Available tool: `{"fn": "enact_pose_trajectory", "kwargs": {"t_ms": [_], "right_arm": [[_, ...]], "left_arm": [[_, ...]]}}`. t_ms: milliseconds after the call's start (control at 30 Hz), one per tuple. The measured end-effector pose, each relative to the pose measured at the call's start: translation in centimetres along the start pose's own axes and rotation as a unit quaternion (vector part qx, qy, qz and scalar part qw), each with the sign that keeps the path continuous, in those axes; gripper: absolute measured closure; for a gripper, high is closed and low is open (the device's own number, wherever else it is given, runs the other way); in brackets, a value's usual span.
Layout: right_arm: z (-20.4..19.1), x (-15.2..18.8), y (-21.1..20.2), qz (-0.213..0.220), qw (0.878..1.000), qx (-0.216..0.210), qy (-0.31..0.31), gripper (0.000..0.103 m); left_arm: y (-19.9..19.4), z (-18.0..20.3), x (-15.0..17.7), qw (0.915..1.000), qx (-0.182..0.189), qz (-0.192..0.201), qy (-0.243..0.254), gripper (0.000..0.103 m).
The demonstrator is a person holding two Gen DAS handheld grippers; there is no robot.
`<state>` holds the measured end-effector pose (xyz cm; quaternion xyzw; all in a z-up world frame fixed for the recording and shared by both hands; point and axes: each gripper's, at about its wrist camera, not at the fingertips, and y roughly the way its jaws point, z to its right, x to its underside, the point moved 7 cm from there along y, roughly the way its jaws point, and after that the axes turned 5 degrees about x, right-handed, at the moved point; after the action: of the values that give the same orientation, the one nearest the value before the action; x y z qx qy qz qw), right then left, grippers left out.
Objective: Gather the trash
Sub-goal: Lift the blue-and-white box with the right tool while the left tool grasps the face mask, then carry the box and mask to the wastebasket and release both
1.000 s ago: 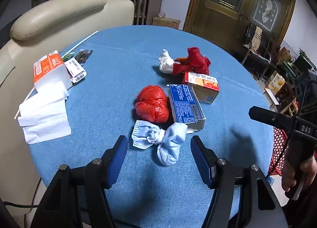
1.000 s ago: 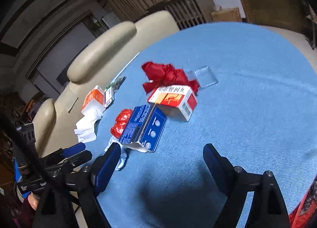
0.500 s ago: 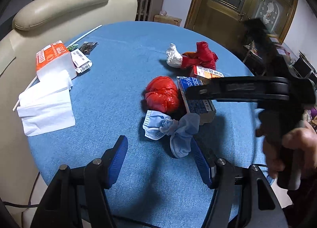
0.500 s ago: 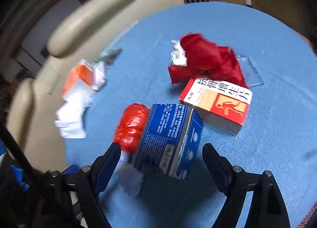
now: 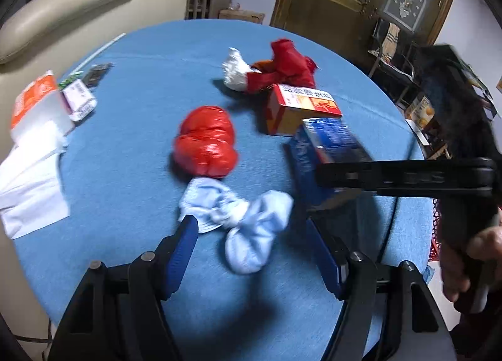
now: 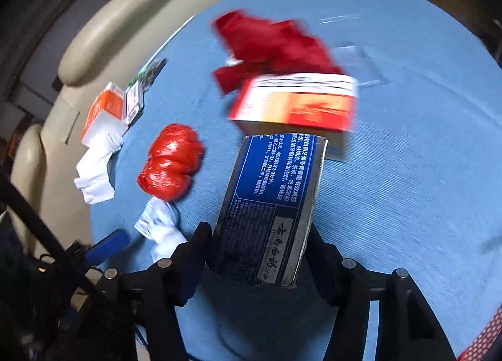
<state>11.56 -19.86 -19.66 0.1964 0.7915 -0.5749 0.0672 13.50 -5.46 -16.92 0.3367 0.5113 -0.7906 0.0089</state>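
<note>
My right gripper [image 6: 259, 251] is shut on the blue carton [image 6: 269, 204], also seen in the left wrist view [image 5: 326, 154], lifted and tilted above the blue round table [image 5: 141, 147]. My left gripper [image 5: 254, 245] is open, its fingers either side of the crumpled light-blue face mask [image 5: 244, 226]. A red plastic bag ball [image 5: 205, 141] lies just beyond the mask. An orange-and-white box [image 5: 298, 107] and a red bag with white paper [image 5: 276, 69] lie farther back.
White tissues [image 5: 28, 191], an orange tissue pack [image 5: 34, 100] and small packets [image 5: 78, 97] lie at the table's left edge beside a beige chair [image 5: 69, 13]. A red mesh basket [image 6: 483, 345] shows at the right, below the table edge.
My right gripper closed on the blue carton and raised it off the table. My left gripper moved forward, so its fingers now flank the face mask.
</note>
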Motion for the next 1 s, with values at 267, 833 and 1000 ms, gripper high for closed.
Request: {"fn": "enact_pose_trajectory", "kwargs": {"t_ms": [267, 833, 1000], "right_arm": [[7.1, 1.5, -6.0, 0.059, 0.995, -0.015, 0.074, 0.041], [29.9, 13.1, -19.8, 0.167, 0.952, 0.071, 0.247, 0.062], [32.2, 15.3, -19.5, 0.170, 0.943, 0.033, 0.283, 0.060]], "left_arm": [[2.0, 1.0, -0.2, 0.9999, -0.010, 0.000, -0.004, 0.034], [2.2, 3.2, -0.3, 0.9993, -0.010, 0.029, 0.022, 0.088], [2.8, 3.5, -0.7, 0.9995, -0.015, 0.014, 0.025, 0.087]]}}
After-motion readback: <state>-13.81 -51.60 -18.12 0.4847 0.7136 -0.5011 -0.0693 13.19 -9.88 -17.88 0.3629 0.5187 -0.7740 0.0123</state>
